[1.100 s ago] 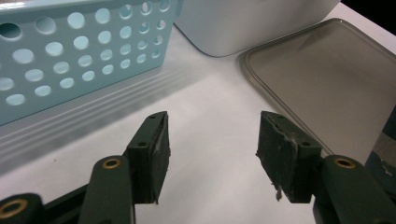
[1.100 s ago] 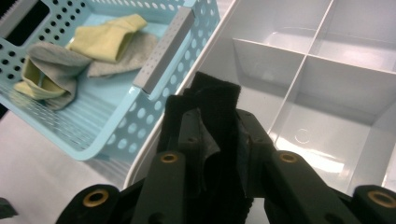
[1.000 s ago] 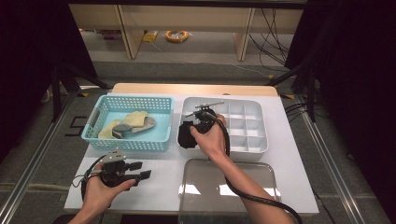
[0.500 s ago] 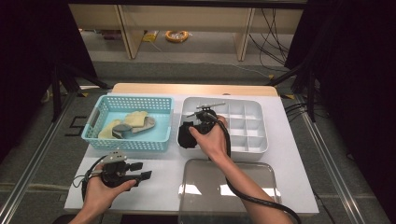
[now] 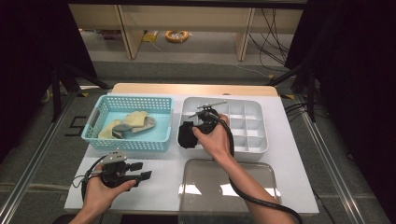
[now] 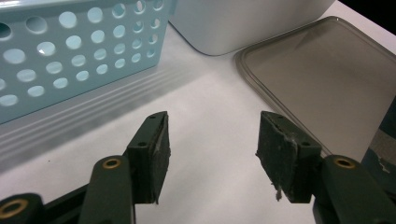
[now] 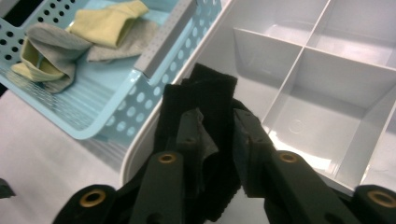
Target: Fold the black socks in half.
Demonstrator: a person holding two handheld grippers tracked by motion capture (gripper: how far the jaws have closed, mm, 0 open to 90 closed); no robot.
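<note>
In the blue basket (image 5: pixel 103 122) lie socks (image 7: pixel 84 37); right claw (image 7: pixel 217 133), just closing, grips a black sock (image 7: pixel 212 100) over the white organizer (image 5: pixel 256 125); left claw (image 6: pixel 212 154) gapes.

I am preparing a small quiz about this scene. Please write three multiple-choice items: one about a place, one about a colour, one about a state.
1. Where does the black cloth sit?
A. in the blue basket
B. between the pads of the right gripper, at the rim of the white divided box
C. on the clear lid

2. What colour is the basket?
A. light blue
B. red
C. black

3. How does the left gripper stand?
A. shut on a sock
B. shut with nothing in it
C. open with nothing in it, above the table

Answers:
1 B: the right gripper view shows the right gripper closed on the cloth beside the box.
2 A: the high view shows its light blue wall.
3 C: the left gripper view shows only the white table between its pads.
</note>
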